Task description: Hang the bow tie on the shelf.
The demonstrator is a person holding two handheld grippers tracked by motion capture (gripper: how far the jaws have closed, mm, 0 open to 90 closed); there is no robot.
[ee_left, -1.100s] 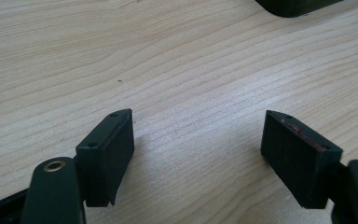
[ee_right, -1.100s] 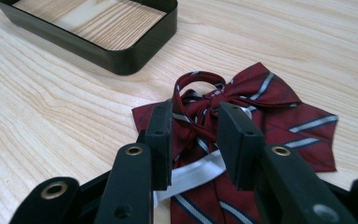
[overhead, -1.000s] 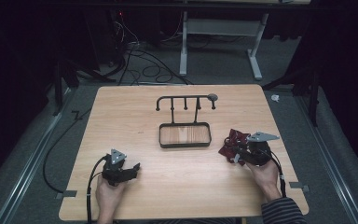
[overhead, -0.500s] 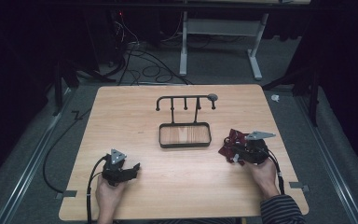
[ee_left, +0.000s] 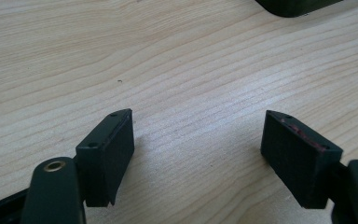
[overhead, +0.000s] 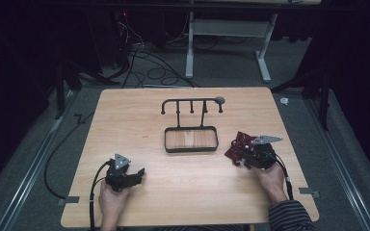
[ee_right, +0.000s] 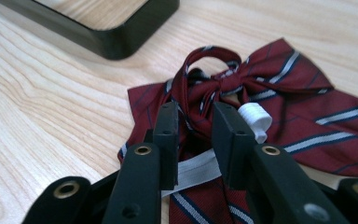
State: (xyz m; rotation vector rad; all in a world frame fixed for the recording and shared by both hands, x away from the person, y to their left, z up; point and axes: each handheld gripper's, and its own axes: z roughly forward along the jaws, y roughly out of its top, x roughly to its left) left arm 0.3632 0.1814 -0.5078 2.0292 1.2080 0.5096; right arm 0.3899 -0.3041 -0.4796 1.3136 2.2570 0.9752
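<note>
- Black rounded tray (overhead: 191, 149) at table centre holds nothing, its wooden floor bare.
- Right gripper (ee_right: 193, 123), jaws just reopening slightly, narrow around the striped maroon fabric bow (ee_right: 279, 93) at 4 o'clock.
- Left gripper (ee_left: 198, 140) gapes wide over bare wood.

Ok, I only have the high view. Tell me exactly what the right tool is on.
Observer: The right tool straddles the knot of a dark red striped fabric bow tie. Its jaws have just been opening slightly, with fabric between them touching both pads.
Operator: Describe the fastening.
Observer: A white ribbed plastic clasp lies beside the right-hand jaw in the right gripper view.
Operator: Check the left tool.
Observer: The left tool is wide open over the bare light wooden tabletop, nothing between its jaws.
</note>
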